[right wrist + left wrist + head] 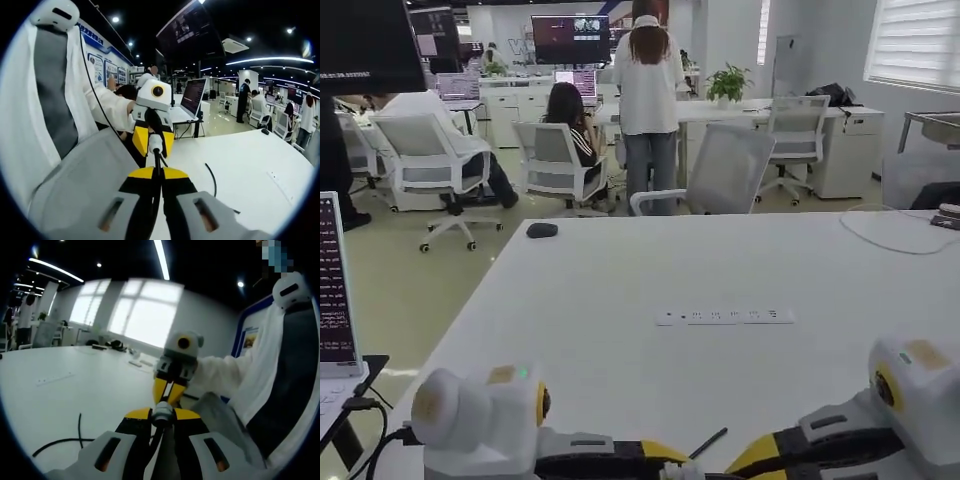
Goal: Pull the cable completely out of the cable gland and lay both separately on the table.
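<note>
One cable gland (pixel 162 411), seemingly in left gripper (pixel 162 419).

No readable text; lettering on the screen (pixel 332 290) too small.

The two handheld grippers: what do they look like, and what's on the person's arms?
The left gripper and right gripper match: rounded white housings with yellow rings, grey shells with orange slots, black jaws tipped yellow. The person's long sleeves are white.
</note>
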